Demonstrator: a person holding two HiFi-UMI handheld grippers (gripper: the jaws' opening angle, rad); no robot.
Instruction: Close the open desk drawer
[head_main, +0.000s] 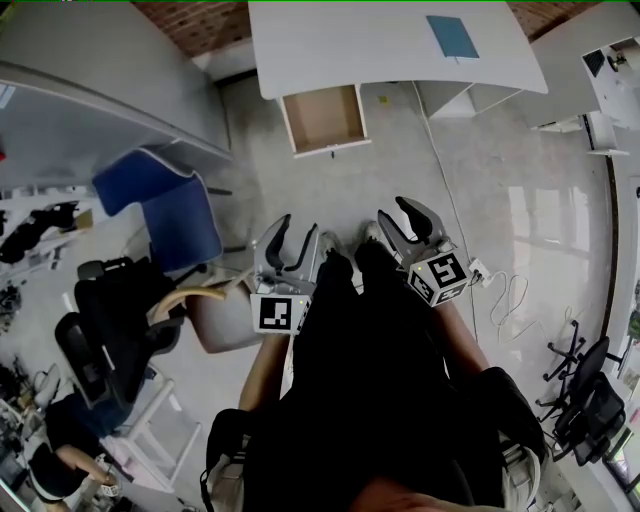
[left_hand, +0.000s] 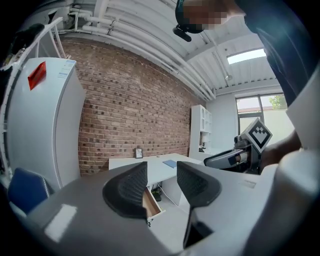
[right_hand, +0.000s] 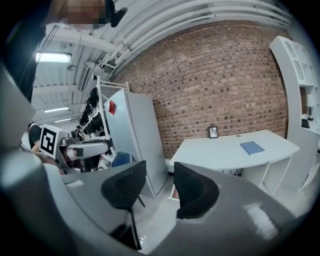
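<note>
A red brick wall (left_hand: 130, 110) is seen above a pale speckled floor (head_main: 400, 170), with a blue chair (head_main: 180, 225), white shelves (left_hand: 200, 125), a window (left_hand: 248, 107) and a lit ceiling panel (left_hand: 245, 56).

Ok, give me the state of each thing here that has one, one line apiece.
desk drawer: open, pulled out from under the desk, looks empty
blue notebook: closed, lying flat on the desk
left gripper: open, nothing in it
right gripper: open, nothing in it
</note>
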